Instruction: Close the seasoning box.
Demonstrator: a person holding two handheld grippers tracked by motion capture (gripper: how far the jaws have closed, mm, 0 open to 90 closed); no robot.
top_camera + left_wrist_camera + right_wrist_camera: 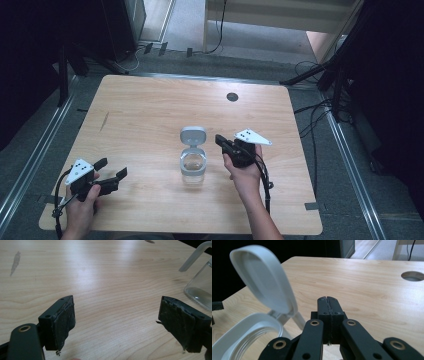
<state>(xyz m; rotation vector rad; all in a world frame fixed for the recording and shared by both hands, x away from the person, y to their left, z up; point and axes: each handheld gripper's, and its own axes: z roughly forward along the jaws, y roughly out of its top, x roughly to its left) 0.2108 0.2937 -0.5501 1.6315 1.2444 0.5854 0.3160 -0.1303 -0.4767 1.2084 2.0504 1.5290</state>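
A clear glass jar (193, 169) stands at the table's middle, its pale grey flip lid (193, 135) swung open and tilted back. My left gripper (114, 168) is near the front left corner, well to the left of the jar, its jaws wide open and empty. In the left gripper view the two worn pads (117, 315) frame bare wood, with the jar (200, 290) at the right edge. My right gripper (219, 139) sits just right of the jar with its jaws pressed together on nothing. The right gripper view shows its tips (328, 300) beside the raised lid (262, 277) and the jar rim (249, 322).
The wooden table (150, 110) has a round cable hole (232, 96) near its far edge and a dark streak (104, 121) at the left. Dark stands and cables ring the table on the floor. Bare wood lies left and behind the jar.
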